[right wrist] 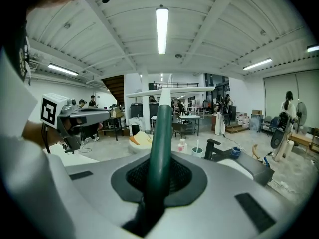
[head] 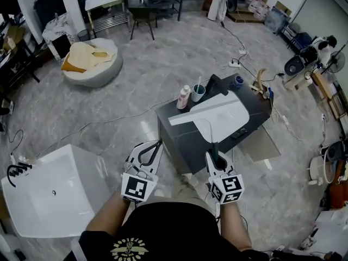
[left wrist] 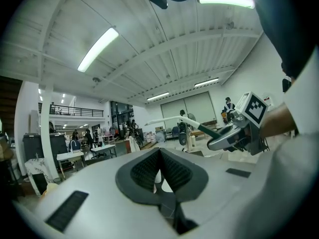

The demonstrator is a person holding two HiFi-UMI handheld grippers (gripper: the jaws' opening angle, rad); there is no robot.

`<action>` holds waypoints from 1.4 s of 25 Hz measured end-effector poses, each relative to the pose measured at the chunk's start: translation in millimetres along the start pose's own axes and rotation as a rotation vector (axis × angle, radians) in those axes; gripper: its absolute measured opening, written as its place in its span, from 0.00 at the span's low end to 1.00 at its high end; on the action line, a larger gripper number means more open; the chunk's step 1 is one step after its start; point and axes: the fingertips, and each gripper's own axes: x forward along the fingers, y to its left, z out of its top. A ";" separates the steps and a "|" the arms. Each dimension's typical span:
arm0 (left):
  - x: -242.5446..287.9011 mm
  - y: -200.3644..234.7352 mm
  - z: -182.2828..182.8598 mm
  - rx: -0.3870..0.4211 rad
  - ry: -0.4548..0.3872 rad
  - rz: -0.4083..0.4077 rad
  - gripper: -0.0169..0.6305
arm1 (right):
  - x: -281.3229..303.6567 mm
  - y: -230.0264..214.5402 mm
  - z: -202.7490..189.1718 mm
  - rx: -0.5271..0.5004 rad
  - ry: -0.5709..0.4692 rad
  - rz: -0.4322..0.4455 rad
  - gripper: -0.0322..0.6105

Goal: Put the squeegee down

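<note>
The squeegee has a dark green handle (head: 213,147) and a long white blade (head: 202,110). My right gripper (head: 213,153) is shut on the handle, and the blade hangs over the white basin top (head: 234,119) of the dark cabinet. In the right gripper view the handle (right wrist: 160,143) rises straight up from between the pads, with the blade (right wrist: 172,90) lying crosswise above it. My left gripper (head: 159,143) stays left of it, off the cabinet's near corner, shut with nothing in it. The left gripper view shows its pads (left wrist: 149,169) pressed together, and the squeegee (left wrist: 174,119) held out to the right.
On the dark cabinet (head: 182,143) stand a black faucet (head: 215,84), a cup with a toothbrush (head: 198,93), a pink-and-white bottle (head: 184,97) and a blue cup (head: 238,81). A white bathtub (head: 54,189) sits at the lower left. Cables run across the floor.
</note>
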 end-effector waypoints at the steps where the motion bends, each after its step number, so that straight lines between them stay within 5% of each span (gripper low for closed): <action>1: 3.5 2.6 -1.6 -0.001 0.006 0.010 0.06 | 6.7 -3.4 -4.6 0.004 0.010 0.010 0.13; 14: 65.3 24.8 0.7 0.018 0.040 0.109 0.06 | 100.0 -53.1 -87.4 0.038 0.226 0.130 0.13; 35: 100.2 30.2 -55.2 -0.019 0.201 0.147 0.06 | 200.4 -72.7 -271.0 0.136 0.656 0.218 0.13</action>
